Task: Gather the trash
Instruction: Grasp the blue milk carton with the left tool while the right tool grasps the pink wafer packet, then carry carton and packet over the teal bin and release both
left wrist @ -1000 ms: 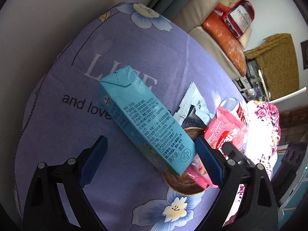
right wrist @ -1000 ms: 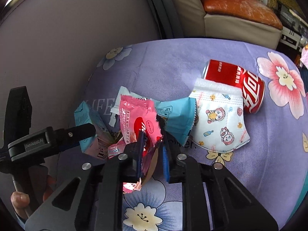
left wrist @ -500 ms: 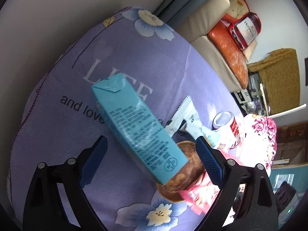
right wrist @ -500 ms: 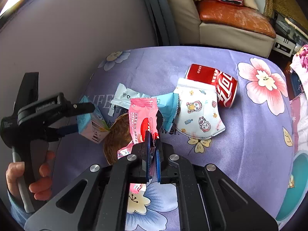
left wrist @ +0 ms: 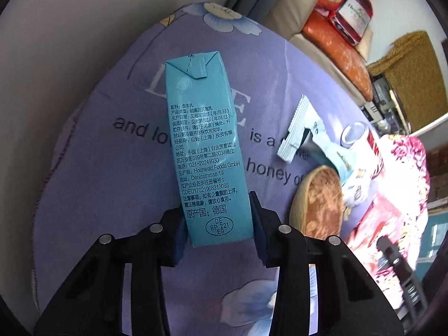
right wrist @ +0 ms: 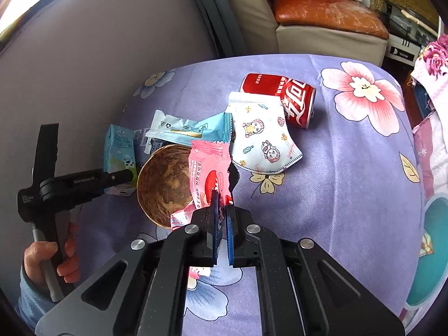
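Observation:
A teal milk carton lies on the purple flowered cloth. My left gripper has its jaws closing on the carton's near end, with both pads against its sides. The right wrist view shows the same carton beside a wooden bowl. My right gripper is shut on a torn pink snack wrapper, which hangs over the bowl's rim. A light-blue wrapper, a child's face mask and a red cola can lie beyond it.
A person's hand grips the left tool's handle at the lower left. A grey wall borders the table on the left, and a beige sofa stands behind it. Something teal sits past the right table edge.
The left jaws went from wide open to pressed on the carton, which now lies lengthwise between them. The right gripper drew back with the pink wrapper, uncovering more of the bowl.

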A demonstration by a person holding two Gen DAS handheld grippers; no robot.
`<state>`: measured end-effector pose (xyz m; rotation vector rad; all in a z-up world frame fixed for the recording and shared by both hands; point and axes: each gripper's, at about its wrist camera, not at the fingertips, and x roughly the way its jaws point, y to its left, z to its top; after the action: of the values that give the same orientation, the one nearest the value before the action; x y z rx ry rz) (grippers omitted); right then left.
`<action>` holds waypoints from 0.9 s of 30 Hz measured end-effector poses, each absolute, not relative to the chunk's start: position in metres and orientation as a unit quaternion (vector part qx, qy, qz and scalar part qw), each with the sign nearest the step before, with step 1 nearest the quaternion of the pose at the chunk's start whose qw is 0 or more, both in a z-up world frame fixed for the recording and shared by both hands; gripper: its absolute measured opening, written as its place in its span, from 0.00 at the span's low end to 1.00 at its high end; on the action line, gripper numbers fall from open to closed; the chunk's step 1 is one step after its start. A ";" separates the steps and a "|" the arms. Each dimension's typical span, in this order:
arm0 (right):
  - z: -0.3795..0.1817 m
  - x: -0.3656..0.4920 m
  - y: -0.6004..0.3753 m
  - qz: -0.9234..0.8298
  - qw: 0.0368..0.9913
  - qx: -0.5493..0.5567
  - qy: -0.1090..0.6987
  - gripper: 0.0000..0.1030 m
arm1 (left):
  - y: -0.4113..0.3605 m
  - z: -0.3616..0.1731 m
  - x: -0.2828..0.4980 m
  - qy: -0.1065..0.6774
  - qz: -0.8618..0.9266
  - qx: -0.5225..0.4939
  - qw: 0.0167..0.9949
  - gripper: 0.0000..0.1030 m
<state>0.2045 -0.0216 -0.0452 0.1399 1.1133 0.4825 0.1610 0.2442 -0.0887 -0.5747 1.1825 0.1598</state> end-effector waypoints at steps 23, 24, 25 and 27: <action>-0.006 0.156 -0.151 0.155 0.858 0.145 0.467 0.05 | 0.074 -0.014 0.123 0.502 -0.109 -0.117 0.850 0.39; -0.004 0.153 -0.164 0.144 0.864 0.147 0.460 0.05 | 0.060 -0.014 0.125 0.503 -0.119 -0.108 0.849 0.39; -0.002 0.150 -0.174 0.135 0.867 0.152 0.454 0.05 | 0.047 -0.014 0.125 0.505 -0.128 -0.099 0.848 0.39; 0.003 0.145 -0.197 0.118 0.873 0.164 0.444 0.05 | 0.016 -0.015 0.131 0.508 -0.148 -0.081 0.845 0.39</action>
<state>0.1448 -0.1975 0.0030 0.3418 0.9265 0.2456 0.1308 0.0156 -0.0146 -0.1716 1.0726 -0.3120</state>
